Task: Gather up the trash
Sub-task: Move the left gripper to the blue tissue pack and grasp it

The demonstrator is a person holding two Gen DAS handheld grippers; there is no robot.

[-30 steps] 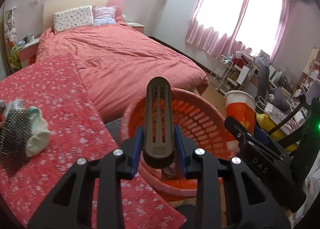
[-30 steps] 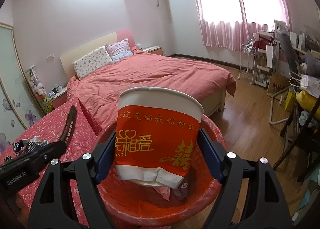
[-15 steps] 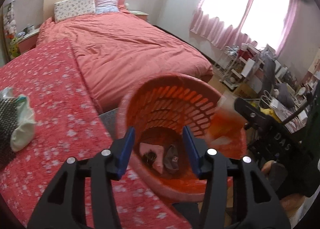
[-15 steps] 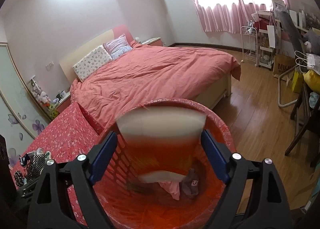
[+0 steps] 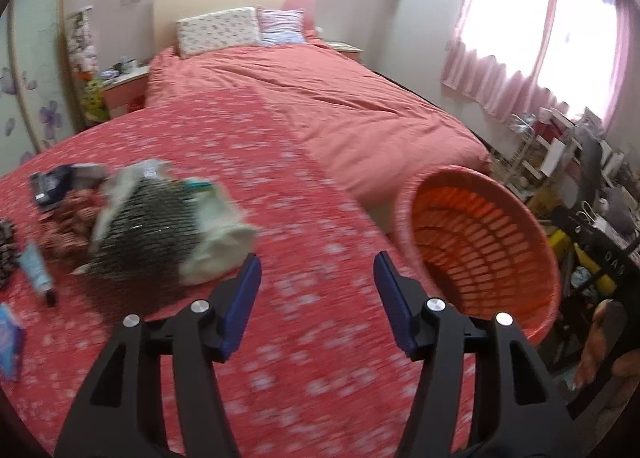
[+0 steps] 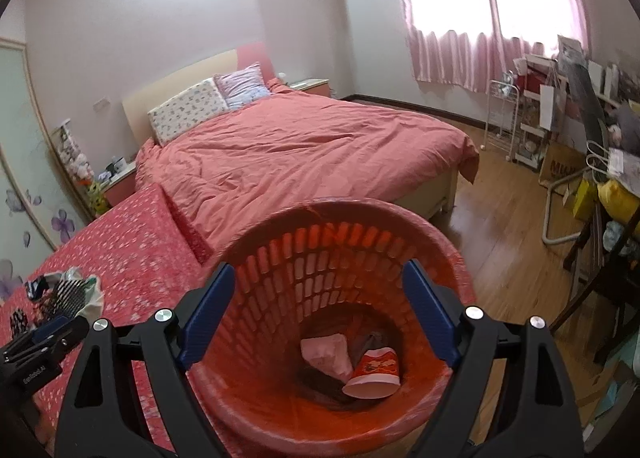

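Note:
An orange slotted basket [image 6: 400, 226] stands beside the red flowered table [image 6: 132, 242]. Inside it lie a red paper cup [image 6: 374, 372] on its side and a pink scrap [image 6: 326, 352]. My right gripper [image 6: 318, 316] hangs open over the basket with nothing between its fingers. My left gripper [image 5: 316, 298] is over the red flowered table [image 5: 280, 338], its jaws opening and empty. Ahead and left of it lies a pile of trash: a black mesh piece [image 5: 148, 230], a white crumpled wrapper [image 5: 218, 242] and a small tube [image 5: 38, 272]. The basket [image 5: 480, 242] sits to its right.
A wide bed [image 6: 304, 154] with a pink cover fills the room behind the table. Cluttered shelves and a rack [image 6: 532, 126] line the window wall at right. Wooden floor [image 6: 500, 226] shows beside the basket. A person's hand [image 5: 600, 342] shows at the right edge.
The left gripper let go of a black flat tool and swung left from the basket toward the trash pile. The right gripper let go of the red cup, which now lies in the basket.

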